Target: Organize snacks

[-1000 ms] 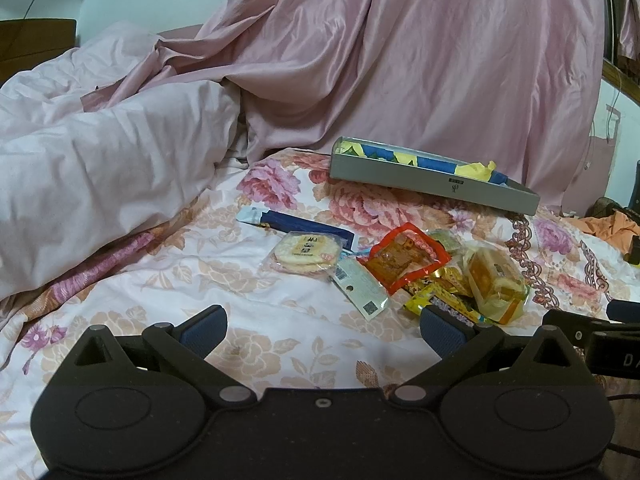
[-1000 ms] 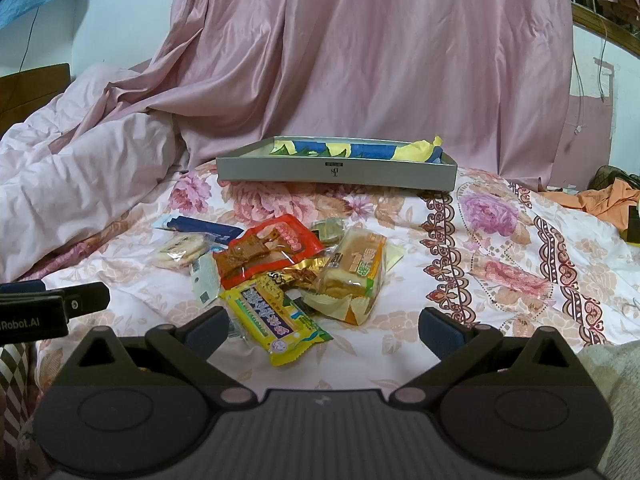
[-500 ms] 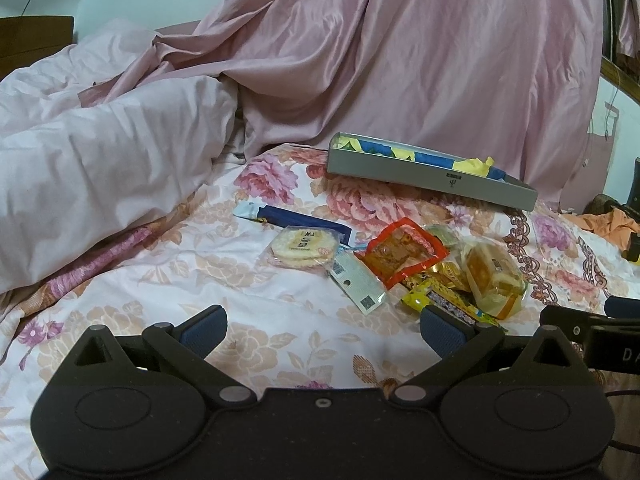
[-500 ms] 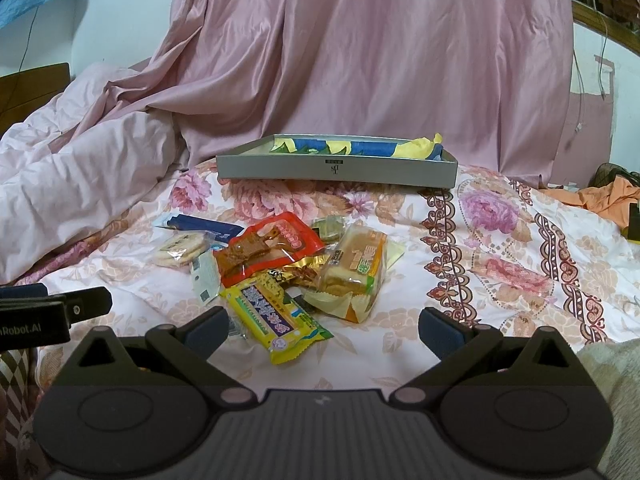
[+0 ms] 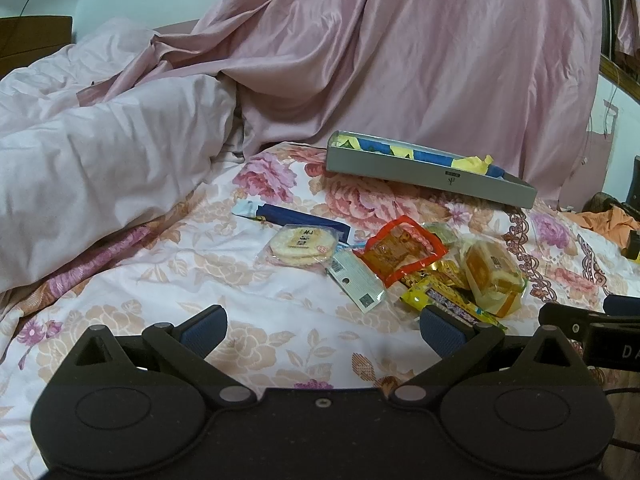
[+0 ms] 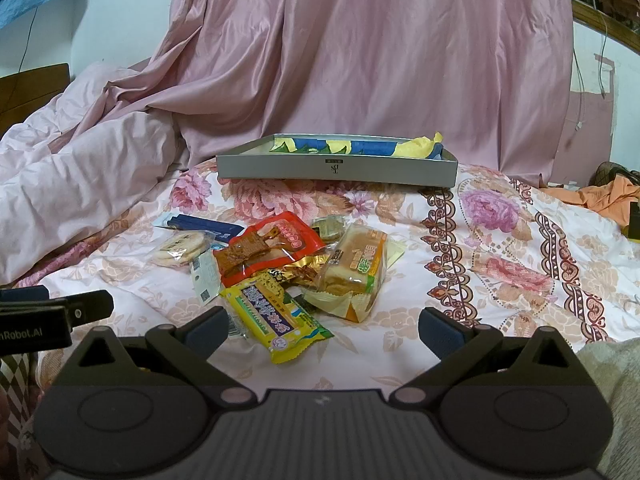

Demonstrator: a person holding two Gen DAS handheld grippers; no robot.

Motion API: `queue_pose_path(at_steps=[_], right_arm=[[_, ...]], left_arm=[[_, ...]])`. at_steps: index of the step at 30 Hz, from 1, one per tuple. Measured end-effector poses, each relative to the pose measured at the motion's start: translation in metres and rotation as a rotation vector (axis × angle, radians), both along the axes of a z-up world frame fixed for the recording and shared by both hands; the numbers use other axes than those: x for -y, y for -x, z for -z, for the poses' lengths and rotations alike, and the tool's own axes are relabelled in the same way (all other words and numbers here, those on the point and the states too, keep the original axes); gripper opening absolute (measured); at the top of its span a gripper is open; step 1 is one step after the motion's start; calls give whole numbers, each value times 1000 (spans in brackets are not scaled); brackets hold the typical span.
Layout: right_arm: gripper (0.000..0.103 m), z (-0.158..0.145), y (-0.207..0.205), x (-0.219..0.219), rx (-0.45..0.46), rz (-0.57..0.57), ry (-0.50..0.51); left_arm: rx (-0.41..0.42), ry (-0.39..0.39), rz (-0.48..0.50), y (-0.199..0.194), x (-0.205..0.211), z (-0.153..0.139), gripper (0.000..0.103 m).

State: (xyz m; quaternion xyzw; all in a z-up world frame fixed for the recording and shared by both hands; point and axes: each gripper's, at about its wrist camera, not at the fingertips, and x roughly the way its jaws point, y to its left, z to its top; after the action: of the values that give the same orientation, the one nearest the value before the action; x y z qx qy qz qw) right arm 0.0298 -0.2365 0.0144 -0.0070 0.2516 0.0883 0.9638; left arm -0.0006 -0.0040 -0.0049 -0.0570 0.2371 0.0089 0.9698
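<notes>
Your left gripper (image 5: 323, 328) and right gripper (image 6: 323, 330) both hover low over the floral bedsheet (image 6: 500, 240), jaws spread wide and holding nothing. The snacks (image 6: 280, 264) lie in a loose pile on the sheet just ahead of the right gripper. Beyond the pile, a shallow grey tray (image 6: 336, 168) rests flat before a pink drape (image 6: 360, 60).
</notes>
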Motion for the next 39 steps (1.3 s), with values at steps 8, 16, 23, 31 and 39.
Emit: queue_pose_path(at_steps=[8, 16, 23, 31, 39], right_arm=[[103, -4, -1, 2, -1, 0, -1], [103, 4, -1, -4, -16, -8, -8], [103, -4, -14, 5, -46, -13, -64], [103, -16, -51, 15, -89, -35, -82], [103, -10, -140, 41, -301, -87, -176]], left_arm=[[-1, 1, 0, 0, 0, 0, 102], [-18, 9, 10, -1, 3, 5, 102], [-70, 34, 40, -12, 4, 7, 102], [-110, 96, 99, -34, 19, 6, 102], [-156, 154, 183, -64, 49, 15, 102]])
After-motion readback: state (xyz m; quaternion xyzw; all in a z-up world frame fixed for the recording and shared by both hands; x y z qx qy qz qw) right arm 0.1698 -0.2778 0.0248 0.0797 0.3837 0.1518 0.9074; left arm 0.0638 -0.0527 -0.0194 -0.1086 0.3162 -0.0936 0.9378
